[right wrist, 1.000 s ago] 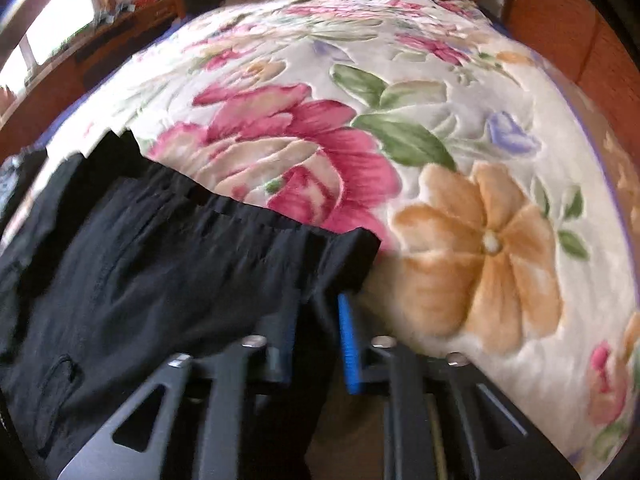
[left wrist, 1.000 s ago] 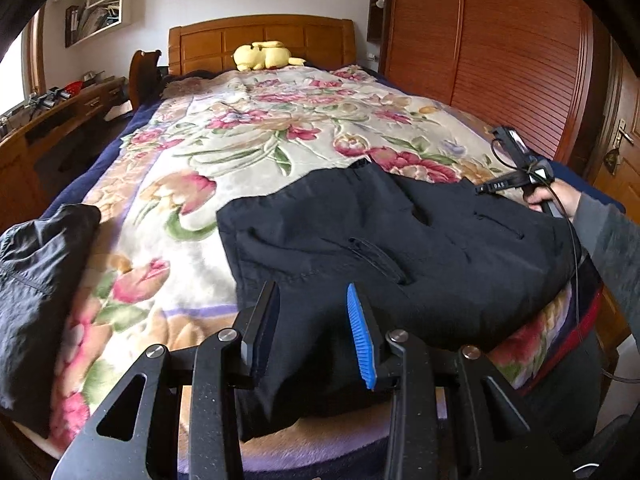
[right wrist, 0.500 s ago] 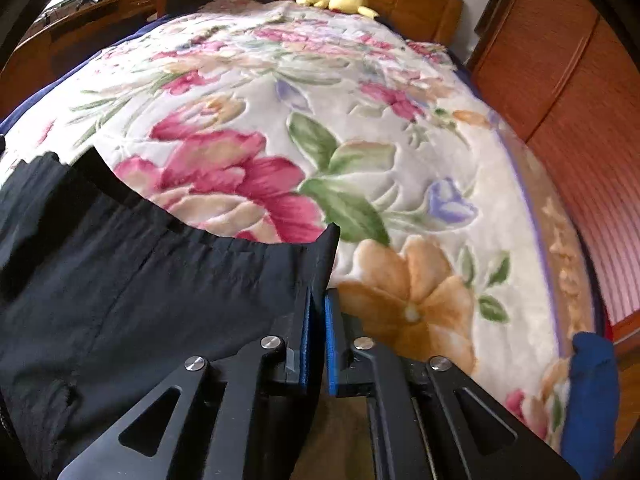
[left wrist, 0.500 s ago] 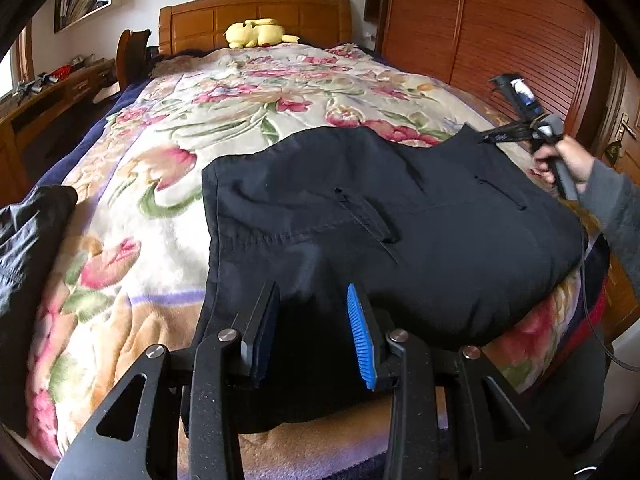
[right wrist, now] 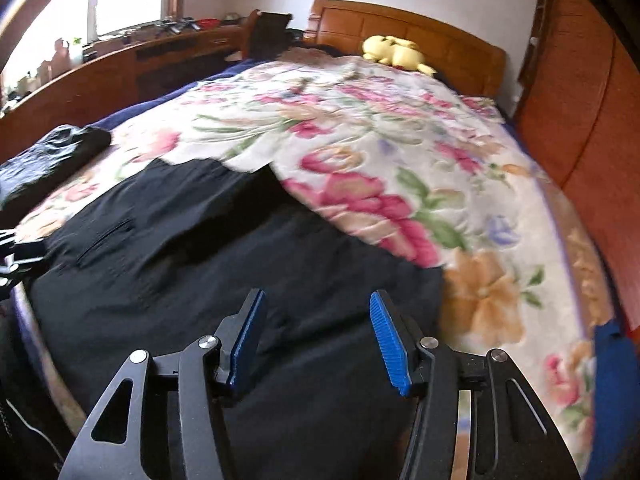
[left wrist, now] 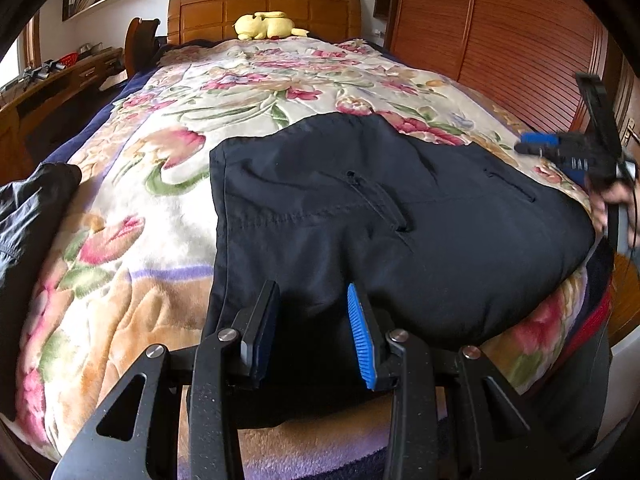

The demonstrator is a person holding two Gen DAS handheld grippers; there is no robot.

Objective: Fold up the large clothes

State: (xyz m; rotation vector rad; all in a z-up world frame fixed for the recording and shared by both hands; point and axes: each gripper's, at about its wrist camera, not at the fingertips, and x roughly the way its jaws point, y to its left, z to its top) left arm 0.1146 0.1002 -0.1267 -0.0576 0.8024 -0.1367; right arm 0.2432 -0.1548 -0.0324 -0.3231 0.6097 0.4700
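- The black trousers [left wrist: 384, 216] lie spread across the foot of the bed, on the floral blanket [left wrist: 248, 92], waistband toward the headboard and the legs hanging over the near edge.
- The cloth looks soft, light and limp; it will likely sag and crease where it is not supported, so a corner of the waistband or a side seam seems the best hold.
- The left tongs [left wrist: 314, 334] stand partly apart over the dark cloth; whether their pads press a fold I cannot tell.
- The right tongs [right wrist: 320, 340] have just been opening and now stand released above the trousers, nothing between the pads.
- The plush blanket should grip the cloth rather than let it slide.
- A second dark garment [left wrist: 28, 208] lies at the bed's left edge; a yellow plush toy [left wrist: 266, 24] sits by the wooden headboard [left wrist: 320, 6], and a wooden wardrobe [left wrist: 500, 32] flanks the right.
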